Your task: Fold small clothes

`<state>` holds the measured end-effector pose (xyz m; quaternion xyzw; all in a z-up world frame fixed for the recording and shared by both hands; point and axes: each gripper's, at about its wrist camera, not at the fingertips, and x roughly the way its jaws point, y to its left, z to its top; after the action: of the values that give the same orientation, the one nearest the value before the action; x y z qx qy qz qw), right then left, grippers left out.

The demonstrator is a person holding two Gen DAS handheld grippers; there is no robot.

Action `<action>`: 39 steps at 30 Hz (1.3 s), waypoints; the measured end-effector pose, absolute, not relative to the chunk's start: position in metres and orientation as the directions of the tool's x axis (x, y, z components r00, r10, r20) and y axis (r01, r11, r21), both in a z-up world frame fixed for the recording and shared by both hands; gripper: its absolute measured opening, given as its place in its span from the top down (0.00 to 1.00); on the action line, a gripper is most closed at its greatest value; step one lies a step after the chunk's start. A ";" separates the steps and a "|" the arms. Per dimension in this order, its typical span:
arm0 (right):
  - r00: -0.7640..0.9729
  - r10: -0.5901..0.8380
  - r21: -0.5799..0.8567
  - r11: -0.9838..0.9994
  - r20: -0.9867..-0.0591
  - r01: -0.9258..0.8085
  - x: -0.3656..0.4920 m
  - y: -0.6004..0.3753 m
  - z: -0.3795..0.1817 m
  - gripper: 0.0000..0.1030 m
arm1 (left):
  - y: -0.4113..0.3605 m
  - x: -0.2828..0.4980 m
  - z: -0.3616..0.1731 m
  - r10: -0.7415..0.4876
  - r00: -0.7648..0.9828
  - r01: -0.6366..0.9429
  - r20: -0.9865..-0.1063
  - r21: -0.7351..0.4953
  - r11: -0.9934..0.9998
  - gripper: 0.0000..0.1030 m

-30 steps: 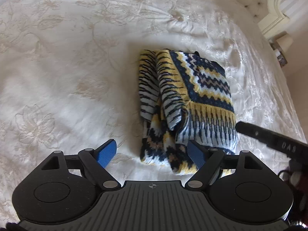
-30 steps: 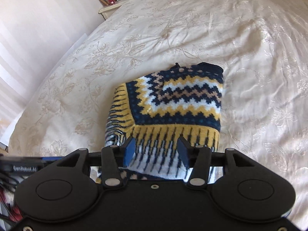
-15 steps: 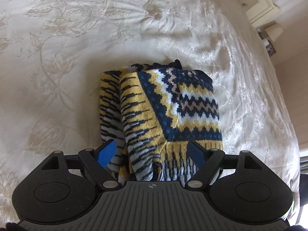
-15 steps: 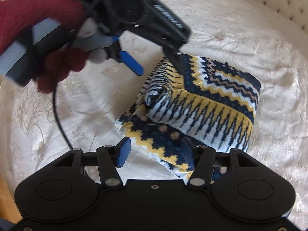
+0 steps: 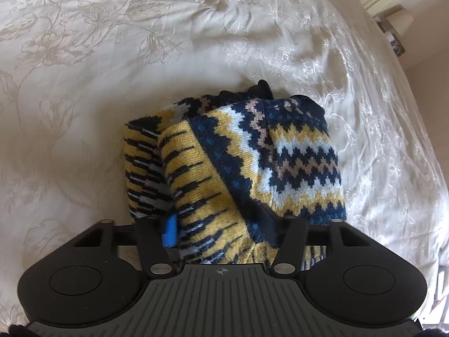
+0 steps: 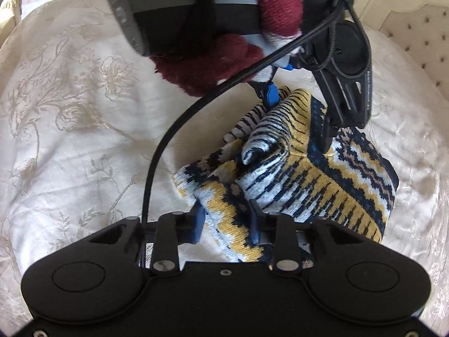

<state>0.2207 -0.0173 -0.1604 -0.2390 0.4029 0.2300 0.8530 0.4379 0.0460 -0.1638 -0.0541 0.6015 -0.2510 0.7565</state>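
Note:
A folded knit sweater (image 5: 252, 163) with navy, yellow and white zigzag bands lies on the cream bedspread (image 5: 112, 56). My left gripper (image 5: 219, 230) has its fingers around the sweater's near yellow-striped fold, closed on the fabric. In the right wrist view the sweater (image 6: 322, 179) lies ahead, with the left gripper (image 6: 297, 112) pressing into its far edge. My right gripper (image 6: 227, 224) is closed on the sweater's near corner, the fabric bunched between its blue pads.
A gloved hand in a dark red sleeve (image 6: 224, 67) holds the left gripper, and a black cable (image 6: 157, 163) hangs from it. A tufted headboard (image 6: 415, 22) stands behind. A bedside table with a lamp (image 5: 393, 19) is at the far right.
Both grippers moved in onto the sweater and narrowed on its folds. The left one went from wide open to gripping the striped fold. The right one took the near corner.

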 end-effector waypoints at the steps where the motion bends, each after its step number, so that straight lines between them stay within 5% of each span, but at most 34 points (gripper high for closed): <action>1: 0.566 0.207 -0.196 0.799 -0.798 -0.568 0.224 -0.022 -0.159 0.86 | 0.047 0.437 -0.162 -0.456 0.159 0.327 -0.876 -0.389 0.861 0.77; 8: 0.601 0.323 -0.040 0.859 -0.731 -0.510 0.226 -0.039 -0.117 0.87 | 0.064 0.434 -0.125 -0.503 0.255 0.388 -0.826 -0.389 0.836 0.79; 13: 0.514 0.325 -0.036 0.818 -0.794 -0.574 0.242 -0.016 -0.145 0.85 | 0.078 0.444 -0.154 -0.433 0.229 0.313 -0.872 -0.355 0.881 0.78; 19: 0.441 0.384 0.040 0.790 -0.811 -0.612 0.245 -0.023 -0.159 0.54 | 0.093 0.443 -0.173 -0.420 0.210 0.238 -0.883 -0.370 0.898 0.46; 22: 0.456 0.416 0.100 0.815 -0.787 -0.570 0.242 -0.047 -0.147 0.46 | 0.104 0.440 -0.166 -0.475 0.217 0.238 -0.853 -0.426 0.873 0.46; 26: 0.497 0.459 0.224 0.859 -0.737 -0.461 0.246 -0.092 -0.132 0.30 | 0.115 0.423 -0.146 -0.477 0.296 0.271 -0.827 -0.406 0.872 0.29; 39: 0.568 0.401 0.451 0.891 -0.719 -0.059 0.302 -0.225 -0.148 0.22 | 0.116 0.359 -0.174 -0.548 0.174 0.197 -0.818 -0.517 0.833 0.27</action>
<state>0.3018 -0.2247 -0.1482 0.1920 0.4453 0.1333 0.8643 0.3586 0.1158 -0.1742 -0.1484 0.5928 -0.2478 0.7518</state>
